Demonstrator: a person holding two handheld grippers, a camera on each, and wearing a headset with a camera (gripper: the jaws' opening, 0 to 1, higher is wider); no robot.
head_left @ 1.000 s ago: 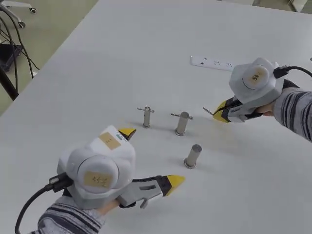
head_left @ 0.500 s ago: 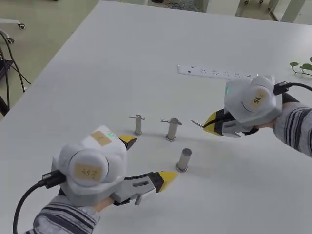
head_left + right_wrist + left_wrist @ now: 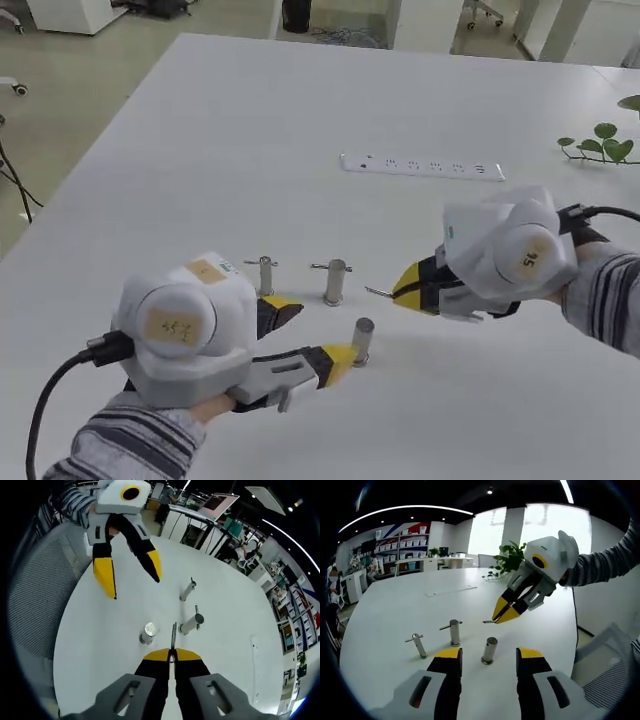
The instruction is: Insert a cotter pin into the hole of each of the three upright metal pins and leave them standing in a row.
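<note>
A cotter pin [image 3: 378,293] was held pinched in the closed right gripper [image 3: 400,288], pointed toward the bare third pin [image 3: 362,340] standing on the counter [image 3: 250,150]. The left gripper [image 3: 318,332] was spread wide just before that pin, presumably to steady it.

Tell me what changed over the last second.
The left gripper moved forward, bringing its open fingers up to the bare pin. The right gripper, still shut on a cotter pin, came in toward that same pin. Unchanged: all three pins stand, the two fitted pins keep their cotter pins, and nothing was released.
</note>
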